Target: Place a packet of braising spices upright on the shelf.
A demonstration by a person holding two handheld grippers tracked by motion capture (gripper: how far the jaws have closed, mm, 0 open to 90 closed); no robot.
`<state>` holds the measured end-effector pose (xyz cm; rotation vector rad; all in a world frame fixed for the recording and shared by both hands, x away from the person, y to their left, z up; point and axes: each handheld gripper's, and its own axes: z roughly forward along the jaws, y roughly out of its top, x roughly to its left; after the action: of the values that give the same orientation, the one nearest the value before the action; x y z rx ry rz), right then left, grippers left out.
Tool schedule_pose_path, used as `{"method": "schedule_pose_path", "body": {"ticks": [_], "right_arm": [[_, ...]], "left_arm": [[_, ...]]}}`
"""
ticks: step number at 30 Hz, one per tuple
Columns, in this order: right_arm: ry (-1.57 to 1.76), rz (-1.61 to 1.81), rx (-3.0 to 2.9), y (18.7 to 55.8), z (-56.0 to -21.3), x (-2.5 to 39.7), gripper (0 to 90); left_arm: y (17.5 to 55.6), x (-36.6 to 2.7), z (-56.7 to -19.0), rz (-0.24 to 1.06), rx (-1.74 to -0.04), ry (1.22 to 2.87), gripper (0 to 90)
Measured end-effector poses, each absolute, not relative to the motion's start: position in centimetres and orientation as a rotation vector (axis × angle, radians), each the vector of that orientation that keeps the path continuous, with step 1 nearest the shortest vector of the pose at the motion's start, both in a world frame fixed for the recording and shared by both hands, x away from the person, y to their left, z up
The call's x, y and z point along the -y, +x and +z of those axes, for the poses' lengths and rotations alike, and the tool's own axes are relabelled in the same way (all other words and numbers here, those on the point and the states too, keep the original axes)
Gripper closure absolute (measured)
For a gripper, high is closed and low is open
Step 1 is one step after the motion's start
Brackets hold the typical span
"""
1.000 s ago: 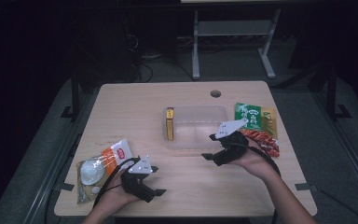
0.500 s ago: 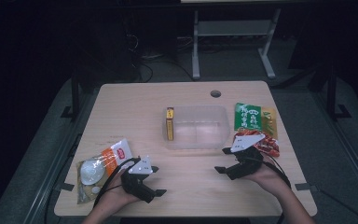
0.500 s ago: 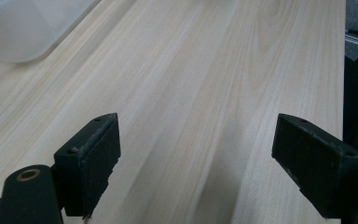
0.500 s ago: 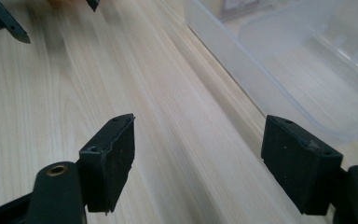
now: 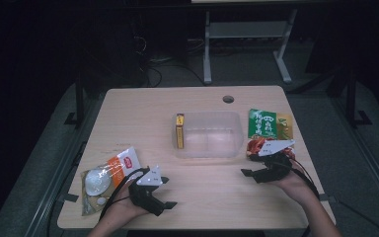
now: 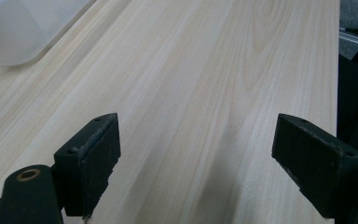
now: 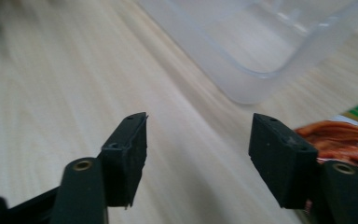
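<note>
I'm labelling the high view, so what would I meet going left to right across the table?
White-and-orange packet → left tool → yellow box → clear tub → right tool, with the red packet and the green packet at the right end.

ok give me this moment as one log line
left gripper: open, empty, low over table | right gripper: open, empty, beside red snack bag | clear bin: yellow box inside
</note>
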<state>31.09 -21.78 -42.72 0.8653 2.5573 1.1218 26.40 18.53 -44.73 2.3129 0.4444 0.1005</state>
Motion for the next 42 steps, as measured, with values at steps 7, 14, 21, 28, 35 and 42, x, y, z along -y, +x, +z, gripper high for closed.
{"method": "schedule_pose_path", "body": {"ticks": [7,14,21,28,35,42], "right_arm": [[0.945,1.103,-2.454,32.6,-42.3,23.5,55.6],[1.051,1.042,-2.365,35.6,-42.1,25.2,77.2],[1.125,0.992,-2.325,38.2,-42.4,26.9,89.7],[1.175,0.873,-2.316,40.7,-42.9,27.7,89.8],[1.205,0.752,-2.348,41.8,-44.0,28.2,89.9],[1.211,0.67,-2.394,42.2,-44.8,28.4,90.0]], "left_arm": [[26.3,-18.2,-44.9,0.095,-0.444,2.307,14.8],[26.4,-18.1,-44.9,0.093,-0.437,2.319,14.8],[26.4,-17.8,-45.0,0.086,-0.428,2.322,14.8],[26.5,-17.6,-45.2,0.061,-0.43,2.321,14.8],[26.4,-17.7,-45.2,0.057,-0.433,2.325,14.8],[26.4,-17.7,-45.2,0.059,-0.436,2.326,14.8]]}}
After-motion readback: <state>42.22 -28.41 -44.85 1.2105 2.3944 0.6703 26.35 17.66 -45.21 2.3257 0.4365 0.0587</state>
